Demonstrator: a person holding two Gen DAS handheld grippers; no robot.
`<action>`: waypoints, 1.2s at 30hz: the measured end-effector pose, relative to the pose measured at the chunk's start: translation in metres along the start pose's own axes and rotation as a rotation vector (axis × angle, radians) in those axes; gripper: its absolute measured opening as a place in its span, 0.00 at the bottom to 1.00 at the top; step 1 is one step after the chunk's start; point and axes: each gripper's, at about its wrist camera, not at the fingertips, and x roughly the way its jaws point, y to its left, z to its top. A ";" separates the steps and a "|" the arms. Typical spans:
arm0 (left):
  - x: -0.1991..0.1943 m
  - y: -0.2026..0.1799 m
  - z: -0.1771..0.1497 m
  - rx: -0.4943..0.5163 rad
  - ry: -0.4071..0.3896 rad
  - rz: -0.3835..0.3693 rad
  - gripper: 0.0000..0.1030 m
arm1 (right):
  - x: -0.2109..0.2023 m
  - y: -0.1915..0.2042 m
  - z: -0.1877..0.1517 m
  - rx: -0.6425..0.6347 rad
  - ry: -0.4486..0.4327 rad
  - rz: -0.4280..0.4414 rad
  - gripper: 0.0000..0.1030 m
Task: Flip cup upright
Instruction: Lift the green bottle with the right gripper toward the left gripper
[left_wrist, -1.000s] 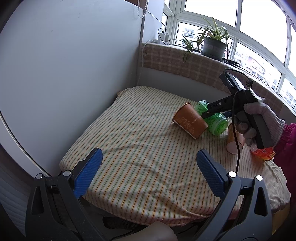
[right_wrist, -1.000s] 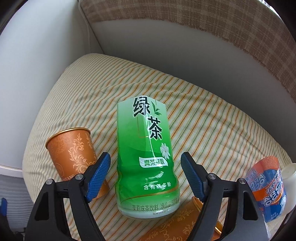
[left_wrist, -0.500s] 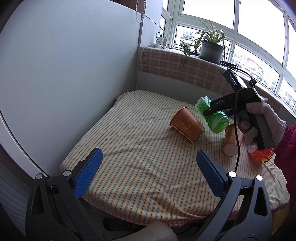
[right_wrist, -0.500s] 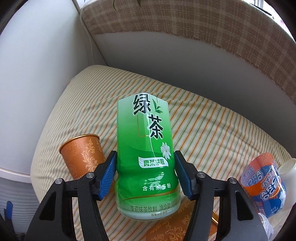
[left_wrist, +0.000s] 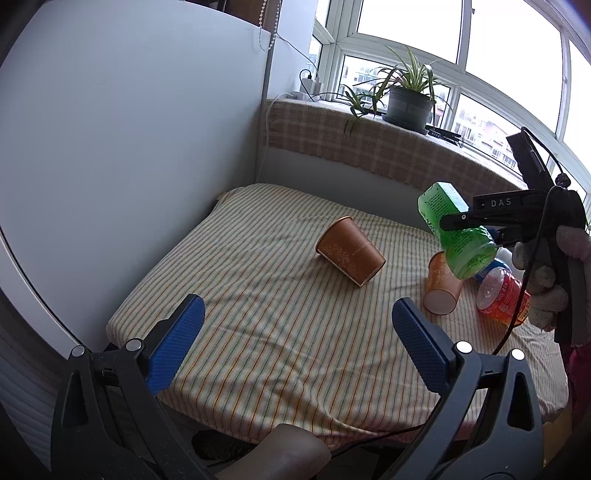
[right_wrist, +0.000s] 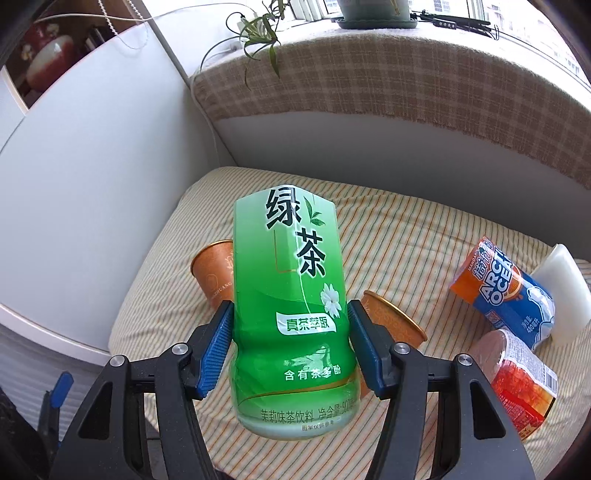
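My right gripper (right_wrist: 290, 341) is shut on a green tea bottle (right_wrist: 291, 295) and holds it tilted in the air above the striped cloth; it shows in the left wrist view too (left_wrist: 458, 232). An orange paper cup (left_wrist: 349, 254) lies on its side mid-table, also seen behind the bottle (right_wrist: 214, 271). A second orange cup (left_wrist: 441, 284) lies on its side under the bottle, seen also in the right wrist view (right_wrist: 391, 317). My left gripper (left_wrist: 295, 345) is open and empty near the table's front edge.
A blue-and-orange bottle (right_wrist: 506, 291), a red-labelled jar (right_wrist: 517, 373) and a white object (right_wrist: 561, 288) lie at the right. The striped table (left_wrist: 258, 314) meets a white wall at left and a checked sill with a potted plant (left_wrist: 408, 99) behind.
My right gripper closed on the green bottle and lifted it off the cloth, tilting it up. The left gripper has stayed open near the front edge.
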 end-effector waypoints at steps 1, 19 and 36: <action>0.000 -0.002 -0.001 -0.005 0.002 -0.006 1.00 | -0.004 -0.004 -0.006 0.015 -0.005 0.008 0.58; 0.023 -0.048 -0.014 0.030 0.165 -0.200 1.00 | -0.030 -0.068 -0.150 0.398 -0.032 0.080 0.59; 0.024 -0.066 -0.019 0.078 0.189 -0.225 1.00 | -0.006 -0.081 -0.173 0.502 0.002 0.079 0.60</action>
